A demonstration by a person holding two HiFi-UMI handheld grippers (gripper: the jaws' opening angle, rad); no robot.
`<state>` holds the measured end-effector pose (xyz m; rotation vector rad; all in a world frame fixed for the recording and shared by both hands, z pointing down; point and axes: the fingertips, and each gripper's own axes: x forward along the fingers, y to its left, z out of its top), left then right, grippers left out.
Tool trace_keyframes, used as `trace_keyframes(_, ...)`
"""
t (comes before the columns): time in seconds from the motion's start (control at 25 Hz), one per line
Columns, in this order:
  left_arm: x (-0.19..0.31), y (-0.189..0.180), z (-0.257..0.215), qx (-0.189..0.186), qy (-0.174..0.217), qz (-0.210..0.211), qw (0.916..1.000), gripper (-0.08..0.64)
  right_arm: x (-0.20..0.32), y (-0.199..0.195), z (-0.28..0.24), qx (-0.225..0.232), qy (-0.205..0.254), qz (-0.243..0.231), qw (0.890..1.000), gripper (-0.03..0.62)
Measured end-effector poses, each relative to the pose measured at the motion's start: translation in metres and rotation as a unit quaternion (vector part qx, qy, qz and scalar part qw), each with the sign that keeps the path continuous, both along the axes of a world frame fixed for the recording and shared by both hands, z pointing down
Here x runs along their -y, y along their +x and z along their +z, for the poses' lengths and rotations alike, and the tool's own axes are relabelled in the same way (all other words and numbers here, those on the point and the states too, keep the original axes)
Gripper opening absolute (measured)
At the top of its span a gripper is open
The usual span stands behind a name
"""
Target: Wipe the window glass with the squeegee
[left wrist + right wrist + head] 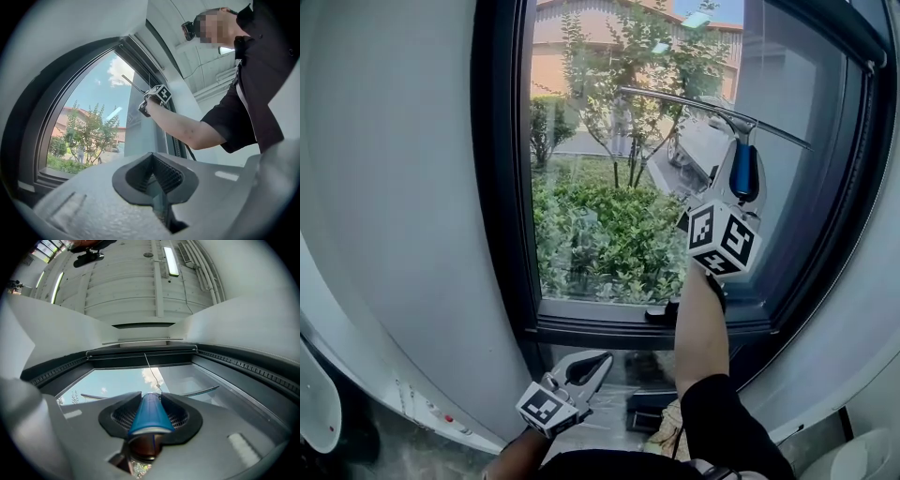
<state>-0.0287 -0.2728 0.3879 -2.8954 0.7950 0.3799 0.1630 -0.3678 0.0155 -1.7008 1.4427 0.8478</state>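
Left gripper (596,361) is being held low, under the bottom rail of the window frame (581,328), jaws pressed together on nothing; it is judged best left there, clear of the stroke. Window glass (581,169) is being worked in its upper right part, with shrubs (600,244) and a tree (623,66) being seen through it. The step in hand is judged to be a wiping pass with the squeegee (694,103). For a clean pass, the blade is being asked to lie flat on the pane along its whole length, under even pressure, and to be drawn steadily in one direction with passes overlapping. A streak at one end is judged likely unless the slant is being levelled at the wrist. Whether the blade is actually touching the glass cannot be told. Squeegee as seen: a long, thin, dark blade is being carried across the pane, left end higher than right end, the right end nearing the frame; a thin neck is joining it to a blue handle (149,416). Right gripper (741,159) is being held raised on an outstretched arm, jaws clamped on that handle.
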Motion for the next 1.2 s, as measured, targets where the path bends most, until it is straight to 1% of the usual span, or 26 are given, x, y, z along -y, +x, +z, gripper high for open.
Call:
trace_keyframes(0.12, 0.000, -0.001, -0.001, -0.004, 0.001, -0.004, 1.0000, -0.002, 0.000, 0.001, 0.004, -0.003, -0.005, -0.002, 1.000, 0.127)
trace_keyframes(0.32, -0.003, 0.001, 0.000, 0.004, -0.008, 0.001, 1.0000, 0.000, -0.002, 0.002, 0.011, -0.005, -0.010, -0.004, 1.000, 0.127)
trace_keyframes(0.48, -0.003, 0.001, 0.003, 0.004, -0.008, 0.003, 1.0000, -0.002, -0.003, 0.002, 0.017, -0.006, -0.015, -0.006, 1.000, 0.127)
trace_keyframes(0.64, 0.000, 0.000, 0.006, -0.006, -0.006, 0.002, 1.0000, 0.000, -0.003, 0.001, 0.023, -0.005, -0.018, -0.006, 1.000, 0.127)
trace_keyframes(0.92, -0.002, -0.001, 0.005, 0.006, -0.014, -0.001, 0.9999, -0.001, -0.003, 0.001, 0.035, 0.000, -0.024, -0.006, 1.000, 0.127)
trace_keyframes(1.2, -0.005, 0.001, 0.009, 0.003, -0.019, 0.001, 0.9998, -0.002, -0.004, 0.001, 0.045, -0.001, -0.032, -0.007, 0.999, 0.127)
